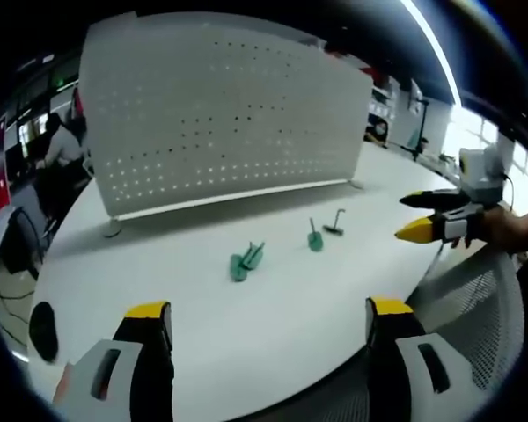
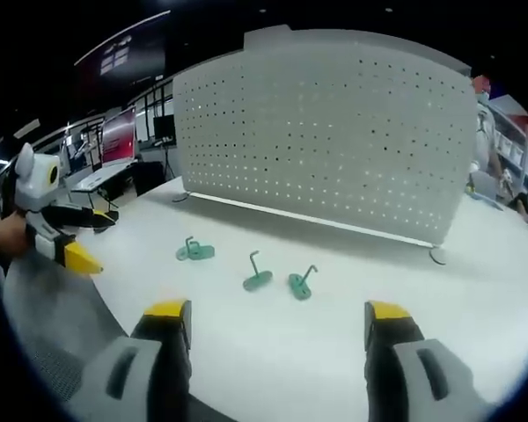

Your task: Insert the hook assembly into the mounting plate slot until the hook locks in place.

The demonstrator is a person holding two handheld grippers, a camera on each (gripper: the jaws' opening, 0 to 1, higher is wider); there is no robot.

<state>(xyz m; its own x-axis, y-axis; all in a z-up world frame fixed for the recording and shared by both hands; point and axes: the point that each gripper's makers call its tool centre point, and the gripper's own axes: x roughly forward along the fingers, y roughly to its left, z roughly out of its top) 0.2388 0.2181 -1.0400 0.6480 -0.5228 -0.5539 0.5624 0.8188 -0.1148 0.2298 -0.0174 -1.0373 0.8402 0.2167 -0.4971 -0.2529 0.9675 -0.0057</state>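
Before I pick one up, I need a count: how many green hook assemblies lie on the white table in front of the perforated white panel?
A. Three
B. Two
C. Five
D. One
A: the right gripper view shows three green hook assemblies lying apart on the white table, one to the left, one in the middle and one to the right, all in front of the perforated white panel.

Three hooks [image 2: 258,280] lie on the table [image 2: 334,352] before the upright pegboard [image 2: 334,132].
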